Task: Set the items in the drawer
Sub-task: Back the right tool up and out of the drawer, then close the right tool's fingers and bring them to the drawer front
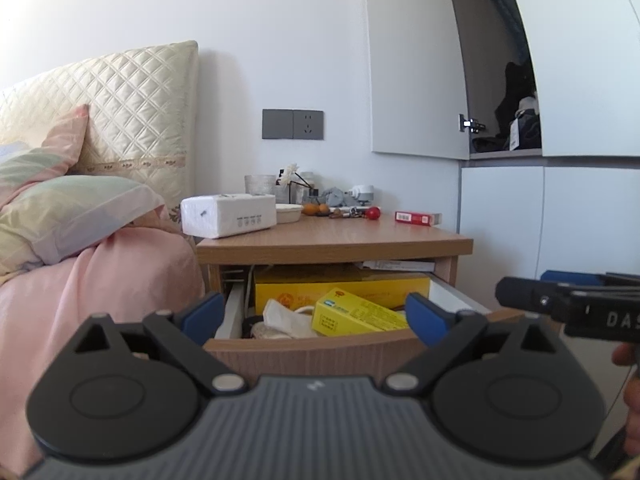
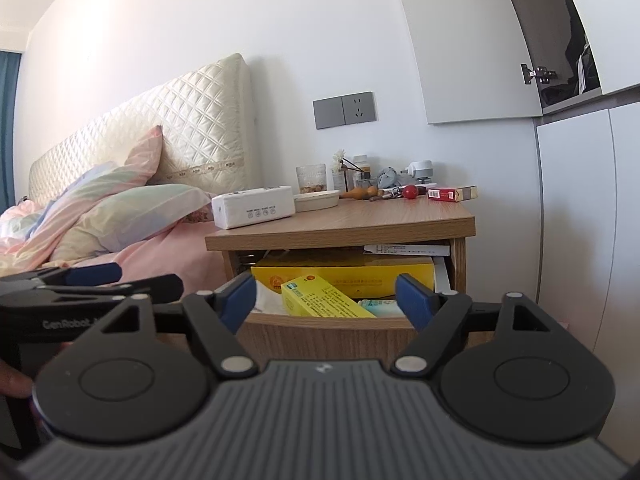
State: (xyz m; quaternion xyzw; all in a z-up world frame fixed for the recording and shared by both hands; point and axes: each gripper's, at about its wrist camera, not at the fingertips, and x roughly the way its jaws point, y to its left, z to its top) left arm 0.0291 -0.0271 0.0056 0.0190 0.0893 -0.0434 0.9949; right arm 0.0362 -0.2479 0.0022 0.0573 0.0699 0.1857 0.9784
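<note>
The wooden nightstand's drawer [image 1: 304,350] [image 2: 320,334] stands pulled open. Inside lie a large yellow box [image 1: 340,286] [image 2: 344,270], a smaller yellow box [image 1: 356,314] [image 2: 320,298] and a white cloth [image 1: 286,320]. My left gripper [image 1: 314,314] is open and empty, just in front of the drawer front. My right gripper [image 2: 326,300] is open and empty, also in front of the drawer. Each gripper shows at the edge of the other's view, the right one [image 1: 560,300] and the left one [image 2: 92,280]. On the nightstand top [image 1: 340,236] lie a red box [image 1: 416,217] [image 2: 448,194] and a white tissue pack [image 1: 228,214] [image 2: 252,206].
A bed with pink bedding [image 1: 100,280] and pillows [image 2: 132,212] stands left of the nightstand. A bowl [image 2: 316,200], a glass [image 2: 310,178], a red ball [image 2: 410,191] and small clutter sit at the nightstand's back. White wardrobe doors [image 1: 552,220] stand to the right.
</note>
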